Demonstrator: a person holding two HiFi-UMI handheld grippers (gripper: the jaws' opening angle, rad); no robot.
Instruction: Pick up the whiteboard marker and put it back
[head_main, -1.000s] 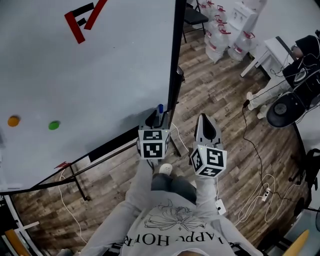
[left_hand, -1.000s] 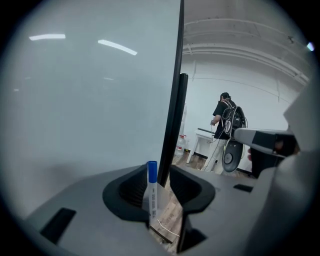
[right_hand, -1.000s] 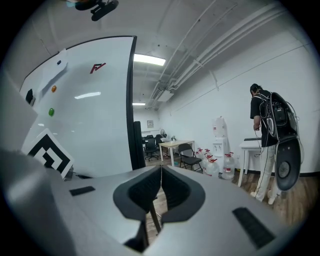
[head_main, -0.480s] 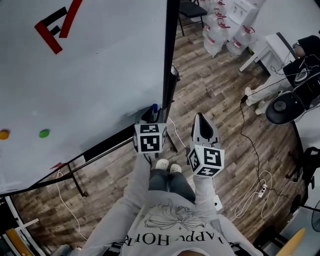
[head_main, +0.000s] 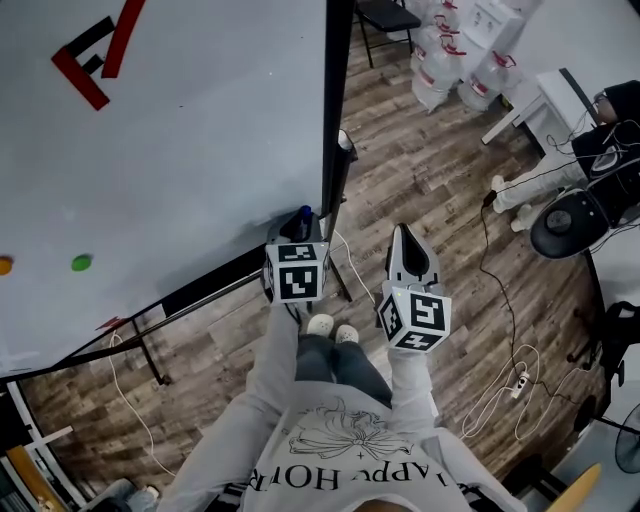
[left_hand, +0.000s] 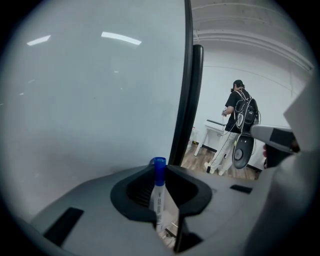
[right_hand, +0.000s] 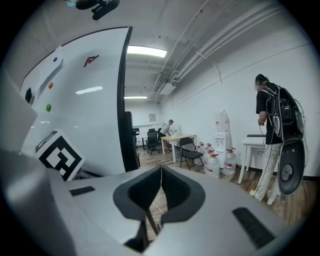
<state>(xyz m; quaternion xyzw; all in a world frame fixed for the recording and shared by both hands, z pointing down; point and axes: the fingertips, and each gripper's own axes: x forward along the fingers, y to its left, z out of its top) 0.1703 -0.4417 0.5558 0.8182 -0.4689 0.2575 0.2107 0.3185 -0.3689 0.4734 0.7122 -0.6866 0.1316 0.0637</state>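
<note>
A whiteboard marker (left_hand: 158, 192) with a white body and a blue cap (head_main: 304, 212) stands upright at the lower right corner of the whiteboard (head_main: 180, 150). My left gripper (left_hand: 161, 170) has just been closing, and its jaws now sit against both sides of the marker near the cap. In the head view the left gripper (head_main: 301, 228) points at the board's bottom edge. My right gripper (head_main: 402, 234) hangs beside it over the wooden floor. Its jaws meet in a thin line with nothing between them (right_hand: 161, 169).
The board's black side frame (head_main: 335, 100) and stand foot (head_main: 345, 285) are just right of the marker. Water bottles (head_main: 440, 70), a chair (head_main: 385, 15), floor cables (head_main: 500, 290) and a power strip (head_main: 520, 385) lie to the right. A person with a backpack (left_hand: 240, 115) stands by a white table.
My left gripper has sunk a little toward the board's bottom edge, with the marker at its tip throughout. The right gripper has drifted slightly.
</note>
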